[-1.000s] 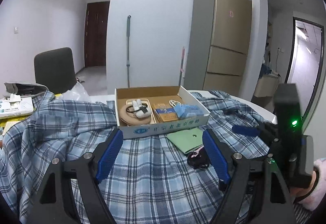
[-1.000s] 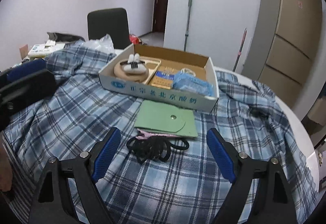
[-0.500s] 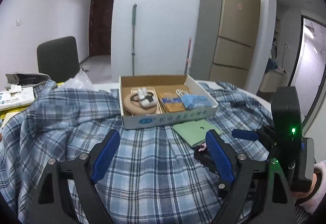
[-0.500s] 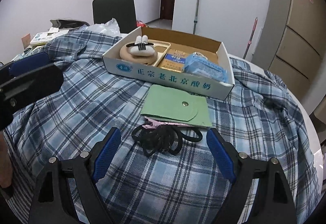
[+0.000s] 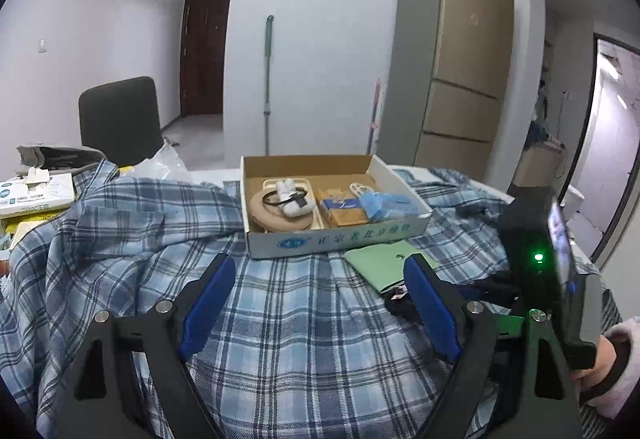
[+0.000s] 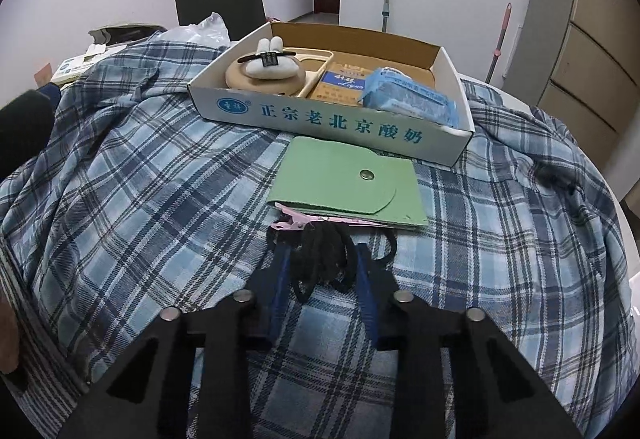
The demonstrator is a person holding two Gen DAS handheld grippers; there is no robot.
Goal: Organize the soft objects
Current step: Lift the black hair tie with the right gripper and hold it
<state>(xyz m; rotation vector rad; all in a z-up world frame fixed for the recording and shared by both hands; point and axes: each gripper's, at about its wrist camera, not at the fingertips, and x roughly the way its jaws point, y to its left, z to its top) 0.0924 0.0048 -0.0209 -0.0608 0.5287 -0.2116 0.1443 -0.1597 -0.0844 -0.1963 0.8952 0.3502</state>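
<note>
A bundle of black hair ties point(image 6: 322, 259) lies on the blue plaid shirt point(image 6: 140, 175), just in front of a green snap pouch point(image 6: 344, 183) and a pink clip point(image 6: 290, 225). My right gripper point(image 6: 320, 271) is shut on the hair ties, a finger on each side. Behind the pouch stands a white cardboard box point(image 6: 332, 119) with a plush bunny point(image 6: 272, 65), a blue mask pack point(image 6: 408, 97) and a card pack. My left gripper point(image 5: 316, 303) is open and empty above the shirt, in front of the box point(image 5: 336, 239). The right gripper's body point(image 5: 536, 259) is to its right.
A black chair point(image 5: 120, 119) and papers point(image 5: 36, 191) are at the back left. A fridge point(image 5: 460, 51) and a mop point(image 5: 267, 79) stand against the far wall. The shirt drapes over the round table's right edge point(image 6: 624, 223).
My right gripper has moved forward and closed its fingers around the black hair ties. The left gripper has stayed open and shifted only slightly.
</note>
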